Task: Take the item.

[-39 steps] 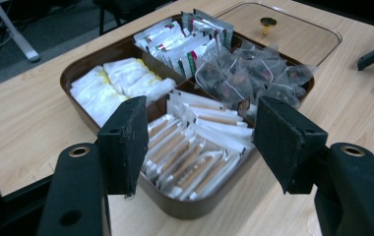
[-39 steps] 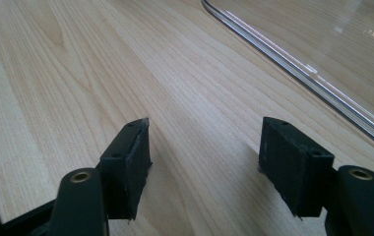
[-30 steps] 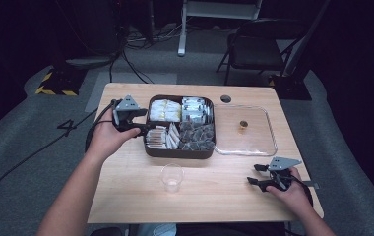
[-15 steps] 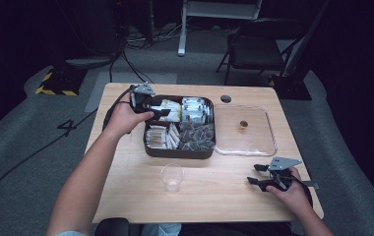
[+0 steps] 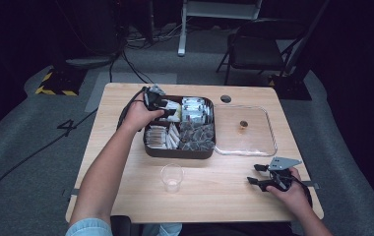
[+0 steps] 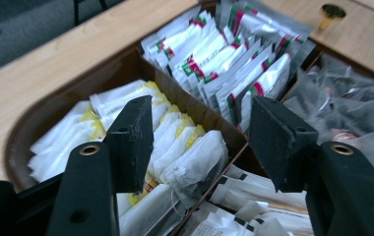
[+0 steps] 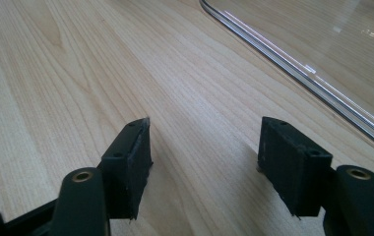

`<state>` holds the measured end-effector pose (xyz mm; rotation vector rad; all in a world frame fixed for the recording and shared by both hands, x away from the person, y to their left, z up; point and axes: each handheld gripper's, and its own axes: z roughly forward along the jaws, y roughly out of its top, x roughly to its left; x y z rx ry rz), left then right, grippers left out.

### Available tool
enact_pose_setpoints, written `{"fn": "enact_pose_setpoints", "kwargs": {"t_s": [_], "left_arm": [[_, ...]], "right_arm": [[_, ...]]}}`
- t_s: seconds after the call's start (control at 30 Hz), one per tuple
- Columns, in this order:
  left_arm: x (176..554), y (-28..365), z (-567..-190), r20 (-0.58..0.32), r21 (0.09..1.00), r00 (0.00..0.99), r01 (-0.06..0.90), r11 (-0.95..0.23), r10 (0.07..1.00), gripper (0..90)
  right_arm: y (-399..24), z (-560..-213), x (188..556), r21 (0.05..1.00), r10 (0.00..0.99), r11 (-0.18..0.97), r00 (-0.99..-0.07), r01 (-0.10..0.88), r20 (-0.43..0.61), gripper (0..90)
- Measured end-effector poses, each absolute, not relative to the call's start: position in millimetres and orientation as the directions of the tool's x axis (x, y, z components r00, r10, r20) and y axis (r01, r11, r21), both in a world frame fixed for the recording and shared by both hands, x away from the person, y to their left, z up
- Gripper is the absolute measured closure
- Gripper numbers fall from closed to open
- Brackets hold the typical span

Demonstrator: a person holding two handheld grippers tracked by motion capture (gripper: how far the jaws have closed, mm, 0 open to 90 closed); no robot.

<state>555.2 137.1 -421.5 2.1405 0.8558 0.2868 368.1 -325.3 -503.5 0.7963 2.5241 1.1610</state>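
A dark tray point(image 5: 148, 147) with four compartments of tea sachets stands mid-table. My left gripper point(image 5: 163, 105) hangs over its far-left compartment, jaws open. In the left gripper view, my left gripper point(image 6: 200, 142) straddles the yellow-and-white sachets point(image 6: 175, 137) without pressing on them; its jaws have just been closing a little. Red-and-green sachets point(image 6: 224, 54) fill the compartment beyond. My right gripper point(image 5: 256, 174) rests near the table's front right, open. In the right gripper view, my right gripper point(image 7: 204, 152) has only bare wood between its fingers.
A clear lid point(image 5: 268, 142) with a gold knob point(image 5: 243, 124) lies flat to the right of the tray; its rim point(image 7: 323, 49) runs just ahead of the right gripper. A clear cup point(image 5: 171, 177) stands in front of the tray. A chair and cables are beyond the table.
My left hand has moved right and down, from the tray's left edge to over its far-left compartment. The right hand has stayed put.
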Motion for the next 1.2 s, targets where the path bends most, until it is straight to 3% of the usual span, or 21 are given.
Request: {"fn": "enact_pose_setpoints", "kwargs": {"t_s": [0.17,0.27,0.67,0.87,1.07,1.2], "left_arm": [[559,133,-432,-0.082,0.734,0.75,0.491,-0.47,0.656,47.0],[560,131,-438,-0.081,0.71,0.759,0.499,-0.497,0.646,54.7],[565,128,-449,-0.069,0.673,0.754,0.519,-0.527,0.654,55.7],[567,128,-451,-0.085,0.65,0.746,0.544,-0.53,0.661,67.5],[564,123,-448,-0.082,0.628,0.762,0.54,-0.561,0.643,86.4],[563,122,-446,-0.075,0.639,0.764,0.53,-0.557,0.641,89.8]], "right_arm": [[-325,-503,368,0.759,0.574,0.533,-0.819,0.374,0.001,37.6],[-325,-503,368,0.759,0.574,0.533,-0.819,0.374,0.0,37.6],[-325,-503,368,0.759,0.574,0.533,-0.819,0.374,0.0,37.6],[-325,-503,368,0.759,0.574,0.533,-0.819,0.374,0.0,37.6],[-325,-503,368,0.759,0.574,0.533,-0.819,0.374,0.0,37.6],[-325,-503,368,0.759,0.574,0.533,-0.819,0.374,0.0,37.6]]}}
